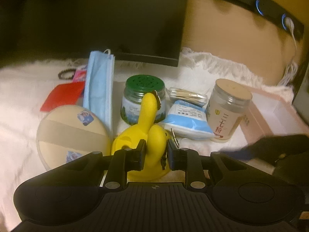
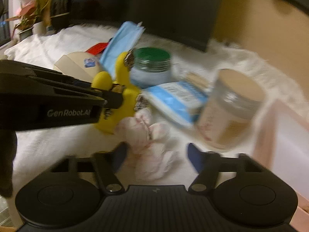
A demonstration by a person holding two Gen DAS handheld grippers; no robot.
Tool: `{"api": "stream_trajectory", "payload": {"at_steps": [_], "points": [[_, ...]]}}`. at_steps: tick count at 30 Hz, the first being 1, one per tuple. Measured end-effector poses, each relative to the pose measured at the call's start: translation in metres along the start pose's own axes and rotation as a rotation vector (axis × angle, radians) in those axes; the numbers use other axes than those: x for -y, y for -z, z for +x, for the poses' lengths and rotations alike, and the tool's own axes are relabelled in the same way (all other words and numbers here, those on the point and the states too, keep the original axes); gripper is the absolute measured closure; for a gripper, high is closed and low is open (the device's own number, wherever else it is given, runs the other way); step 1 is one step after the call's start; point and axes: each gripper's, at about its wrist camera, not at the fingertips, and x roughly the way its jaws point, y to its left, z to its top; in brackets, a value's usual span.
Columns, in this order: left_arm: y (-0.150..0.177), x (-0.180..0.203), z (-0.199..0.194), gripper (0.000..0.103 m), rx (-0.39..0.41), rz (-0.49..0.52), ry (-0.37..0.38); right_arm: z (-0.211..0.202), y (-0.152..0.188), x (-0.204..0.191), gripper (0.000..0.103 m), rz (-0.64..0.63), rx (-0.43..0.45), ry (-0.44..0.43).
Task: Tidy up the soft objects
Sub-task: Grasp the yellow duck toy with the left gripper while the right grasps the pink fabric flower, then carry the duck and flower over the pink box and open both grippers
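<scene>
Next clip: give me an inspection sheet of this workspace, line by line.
Surface: white fluffy cloth covering the tabletop.
Job's things: yellow hand-shaped soft toy; crumpled pink-white soft cloth; round beige powder puff; stack of blue face masks.
Clutter: green-lidded glass jar, beige-lidded clear jar, blue-white wipes pack, cotton swab box, red card, pink open box.
Grippers: left gripper jaws closed on the yellow toy; right gripper jaws open around the cloth.
Cables: white cable plugged into the wall strip.
Surroundings: dark monitor; potted plant.
</scene>
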Motion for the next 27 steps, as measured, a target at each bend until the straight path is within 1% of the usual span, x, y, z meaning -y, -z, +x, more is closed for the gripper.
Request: {"api": "stream_trajectory", "payload": {"at_steps": [1, 4, 7, 9, 13, 17, 20, 22, 24, 27], "points": [[0.0, -0.003, 0.0, 0.079, -0.001, -0.018, 0.011, -0.002, -0.001, -0.002, 0.08, -0.004, -0.011, -0.005], [-0.001, -0.009, -0.003, 0.082, 0.0, -0.062, 0.033, -0.026, 0.001, 0.005, 0.086, 0.023, 0.014, -0.034], [0.003, -0.004, -0.015, 0.084, 0.031, -0.067, 0.029, -0.061, 0.01, 0.026, 0.086, 0.057, 0.032, -0.057], [0.005, 0.006, -0.029, 0.085, 0.05, -0.042, 0.04, -0.085, 0.018, 0.041, 0.087, 0.067, 0.044, -0.052], [0.013, 0.043, -0.057, 0.086, 0.049, 0.041, 0.089, -0.129, 0.044, 0.074, 0.087, 0.09, 0.052, -0.049], [0.024, 0.093, -0.08, 0.086, 0.021, 0.118, 0.189, -0.167, 0.078, 0.106, 0.087, 0.097, 0.05, -0.027], [0.025, 0.134, -0.095, 0.086, 0.012, 0.169, 0.269, -0.197, 0.102, 0.127, 0.087, 0.099, 0.061, -0.014], [0.018, 0.16, -0.099, 0.086, 0.024, 0.191, 0.321, -0.212, 0.11, 0.138, 0.087, 0.102, 0.077, -0.008], [0.007, 0.181, -0.1, 0.086, 0.048, 0.204, 0.357, -0.23, 0.114, 0.148, 0.087, 0.101, 0.107, -0.004], [-0.02, 0.204, -0.096, 0.086, 0.088, 0.211, 0.401, -0.254, 0.112, 0.166, 0.087, 0.126, 0.184, 0.032]]}}
